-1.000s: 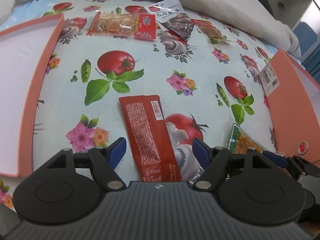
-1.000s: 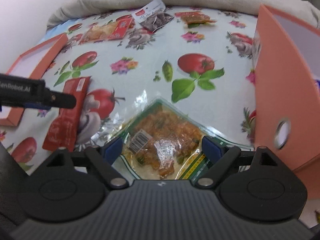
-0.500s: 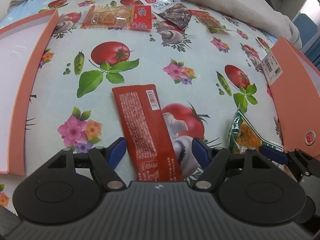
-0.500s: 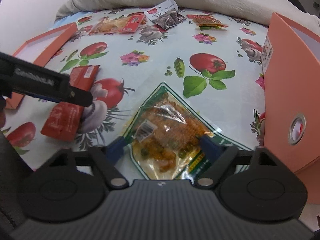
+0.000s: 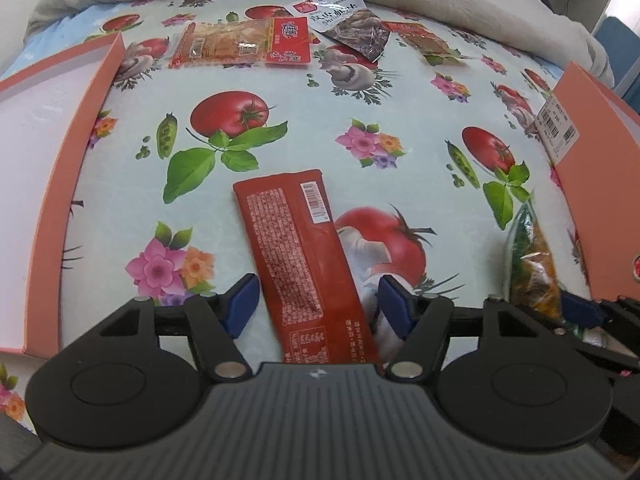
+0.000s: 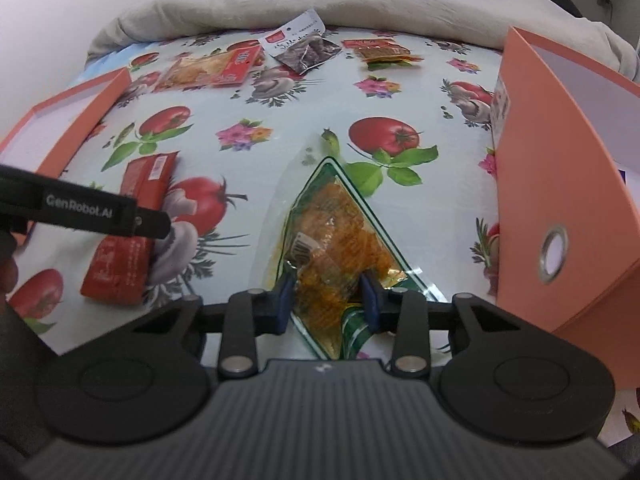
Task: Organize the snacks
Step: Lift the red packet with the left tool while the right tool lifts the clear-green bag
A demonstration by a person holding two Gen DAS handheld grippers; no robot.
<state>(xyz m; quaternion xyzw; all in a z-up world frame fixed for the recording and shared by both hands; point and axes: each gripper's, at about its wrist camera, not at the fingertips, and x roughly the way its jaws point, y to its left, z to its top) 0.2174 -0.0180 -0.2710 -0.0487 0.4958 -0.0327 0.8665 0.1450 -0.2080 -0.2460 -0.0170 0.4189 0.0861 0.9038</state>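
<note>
My left gripper (image 5: 318, 300) is open, its blue fingertips on either side of a long red snack packet (image 5: 298, 252) lying flat on the tablecloth. The packet also shows in the right wrist view (image 6: 128, 228), partly behind the left gripper's arm (image 6: 84, 210). My right gripper (image 6: 327, 296) is shut on a clear green-edged packet of orange snack (image 6: 332, 232), pinching it so it bunches up. That packet shows at the right of the left wrist view (image 5: 532, 260).
A shallow orange tray (image 5: 60, 184) lies at the left and an orange box (image 6: 560, 184) stands at the right. At the far side lie an orange-and-red packet (image 5: 244, 42), a dark packet (image 5: 352, 28) and a small red packet (image 5: 424, 40). A beige blanket (image 6: 360, 4) lies behind.
My right gripper has closed on the orange snack packet, which now stands bunched between the fingers. My left gripper has stayed open around the red packet and shifted slightly forward.
</note>
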